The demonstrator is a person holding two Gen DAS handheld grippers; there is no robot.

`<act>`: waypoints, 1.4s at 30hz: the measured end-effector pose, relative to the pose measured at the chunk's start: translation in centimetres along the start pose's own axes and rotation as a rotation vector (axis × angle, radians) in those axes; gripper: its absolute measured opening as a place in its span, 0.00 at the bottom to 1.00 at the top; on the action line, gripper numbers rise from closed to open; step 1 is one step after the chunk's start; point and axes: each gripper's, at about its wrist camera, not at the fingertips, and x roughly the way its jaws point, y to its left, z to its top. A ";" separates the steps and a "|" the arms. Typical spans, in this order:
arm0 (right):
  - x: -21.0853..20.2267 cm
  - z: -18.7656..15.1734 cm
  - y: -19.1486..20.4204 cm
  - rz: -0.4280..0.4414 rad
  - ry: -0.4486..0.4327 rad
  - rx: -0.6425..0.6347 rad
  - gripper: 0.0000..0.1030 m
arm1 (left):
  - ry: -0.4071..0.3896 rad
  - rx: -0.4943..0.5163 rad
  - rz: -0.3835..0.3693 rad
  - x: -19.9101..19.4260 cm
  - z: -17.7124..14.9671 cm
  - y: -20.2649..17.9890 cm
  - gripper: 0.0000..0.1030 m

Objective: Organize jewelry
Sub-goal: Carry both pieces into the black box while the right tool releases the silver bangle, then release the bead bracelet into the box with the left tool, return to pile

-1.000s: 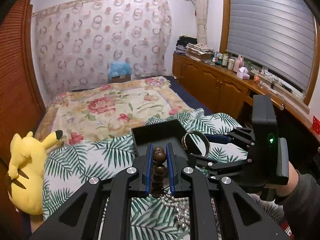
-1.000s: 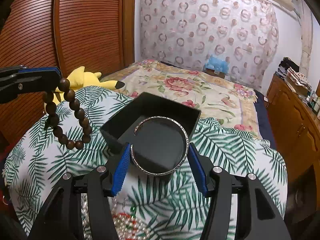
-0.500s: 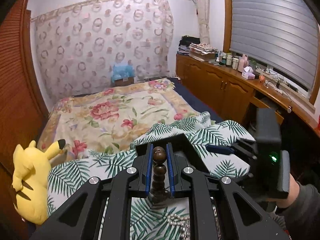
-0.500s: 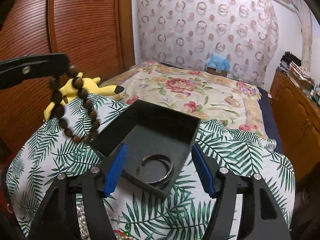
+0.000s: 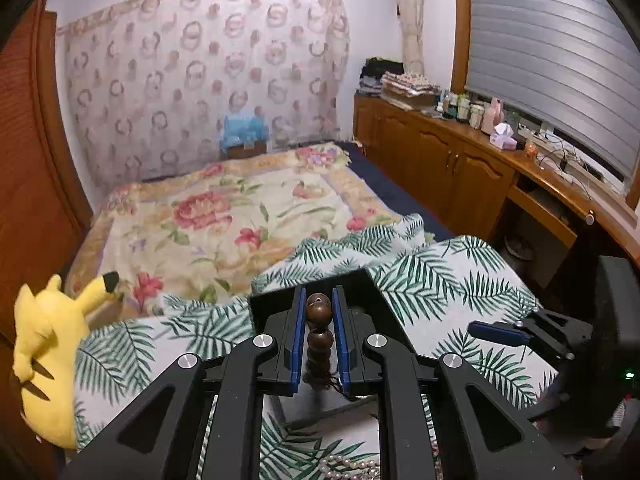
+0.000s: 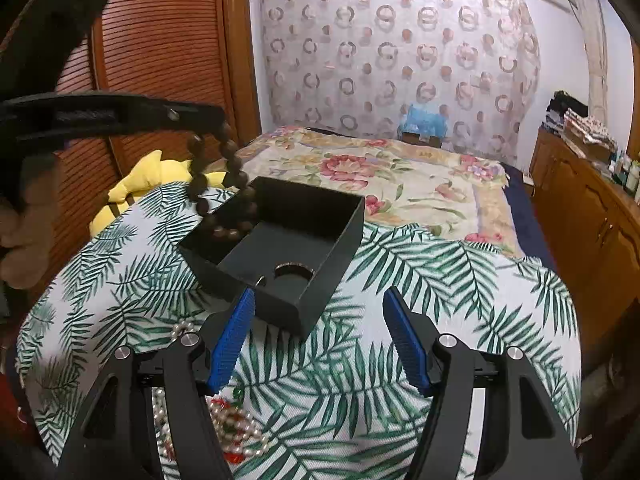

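The left gripper (image 5: 318,334) is pinching a loop of dark brown wooden beads (image 6: 224,196) near its top, blue pads closed tight on a bead or two, so the rest of the bracelet is hanging free below the tips. That high pinch makes sense: the loop is dangling in a long oval and its lowest beads are dipping over the near left wall of the open, matte black rectangular box (image 6: 344,236), which looks like the place it is meant to go. From the left wrist view the box is lying directly under and just beyond those tips.

The right gripper (image 6: 320,336) is standing wide open and holding nothing, its blue pads (image 6: 234,336) spread to either side of the box's nearest corner. Just ahead of them, inside the box, a thin silvery metal bangle (image 6: 292,270) is lying flat on the floor, which suggests that hand's job there is done and it is simply keeping out of the way.

The box is sitting on a white cloth printed with green palm leaves (image 6: 440,280). Below and to the left of the right tips, a tangle of white pearl strands with red and green pieces (image 6: 232,424) is waiting on the cloth, probably next in line. Letting go too early might leave the beads draped over the wall.
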 end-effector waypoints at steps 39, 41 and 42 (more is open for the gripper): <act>0.4 -6.9 2.8 -0.001 0.211 -0.061 0.16 | 0.154 -0.049 -0.102 -1.5 -15.3 -1.0 0.54; 0.5 -7.0 3.0 -0.031 0.210 -0.074 0.13 | 0.165 -0.054 -0.117 -1.2 -15.5 -1.2 0.54; 0.4 -7.1 3.0 -0.036 0.206 -0.076 0.13 | 0.168 -0.057 -0.122 -1.1 -15.5 -1.2 0.54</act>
